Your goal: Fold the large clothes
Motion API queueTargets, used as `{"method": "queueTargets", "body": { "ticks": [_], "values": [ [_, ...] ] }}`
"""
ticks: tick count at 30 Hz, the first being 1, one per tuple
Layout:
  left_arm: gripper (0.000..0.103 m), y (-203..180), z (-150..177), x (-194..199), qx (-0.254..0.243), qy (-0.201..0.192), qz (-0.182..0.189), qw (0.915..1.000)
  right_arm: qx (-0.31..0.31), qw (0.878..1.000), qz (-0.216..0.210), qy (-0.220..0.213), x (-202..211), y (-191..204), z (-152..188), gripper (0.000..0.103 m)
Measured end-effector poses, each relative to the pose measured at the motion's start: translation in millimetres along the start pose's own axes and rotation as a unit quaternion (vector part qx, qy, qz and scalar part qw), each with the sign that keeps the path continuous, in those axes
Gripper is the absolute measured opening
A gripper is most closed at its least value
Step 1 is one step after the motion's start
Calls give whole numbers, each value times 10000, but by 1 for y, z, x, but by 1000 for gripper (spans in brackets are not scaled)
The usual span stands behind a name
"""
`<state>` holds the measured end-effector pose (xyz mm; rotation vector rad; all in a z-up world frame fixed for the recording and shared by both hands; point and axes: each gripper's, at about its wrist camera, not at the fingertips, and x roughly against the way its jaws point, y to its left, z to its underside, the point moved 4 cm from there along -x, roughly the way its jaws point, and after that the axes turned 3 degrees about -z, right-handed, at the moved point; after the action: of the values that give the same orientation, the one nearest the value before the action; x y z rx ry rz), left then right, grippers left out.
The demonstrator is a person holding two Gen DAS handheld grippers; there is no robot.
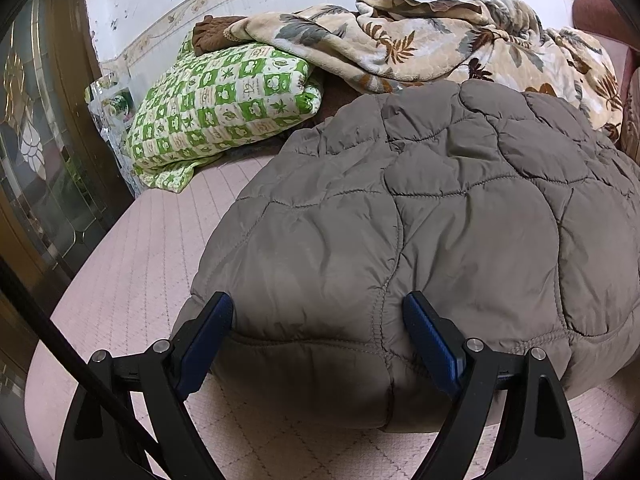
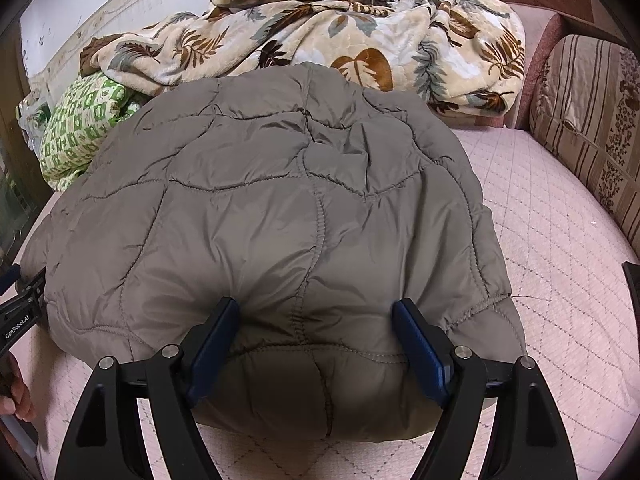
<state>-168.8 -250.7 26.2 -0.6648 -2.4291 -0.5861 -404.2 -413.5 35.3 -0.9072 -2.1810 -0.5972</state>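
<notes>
A grey-brown quilted puffer jacket (image 1: 440, 200) (image 2: 280, 200) lies folded into a thick bundle on the pink quilted bed cover (image 1: 140, 260). My left gripper (image 1: 318, 304) stands open at the bundle's near left part, its blue pads on either side of a bulge of the folded edge. My right gripper (image 2: 316, 306) is open in the same way at the near right part, with padded fabric swelling between its fingers. Neither pair of pads squeezes the fabric together. In the right wrist view the left gripper's body (image 2: 20, 300) and a hand (image 2: 12, 392) show at the left edge.
A green checked pillow (image 1: 220, 108) and a crumpled leaf-print blanket (image 1: 440, 48) lie behind the jacket along the wall. A striped cushion (image 2: 592, 120) lines the right side. A dark cabinet with glass (image 1: 40, 140) stands left of the bed. Bare bed cover (image 2: 560, 280) lies right of the jacket.
</notes>
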Motion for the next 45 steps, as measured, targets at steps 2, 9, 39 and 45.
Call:
{"method": "queueTargets", "body": {
  "ticks": [2,9,39,45],
  "values": [
    [87,-1,0,1,-48,-21,-34,10000,26,10000,26,3,0,1,0,84],
    [87,-3,1,2,-135,-43,-90,9999,130,9998,124,14,-2,2,1,84],
    [87,-13,1,4,-450,-169,-336,9983,208,9996,200,24,-3,3,2,84],
    [87,5,-6,10,82,-17,225,9997,-174,9997,-106,-134,11,-6,-2,84]
  ]
}}
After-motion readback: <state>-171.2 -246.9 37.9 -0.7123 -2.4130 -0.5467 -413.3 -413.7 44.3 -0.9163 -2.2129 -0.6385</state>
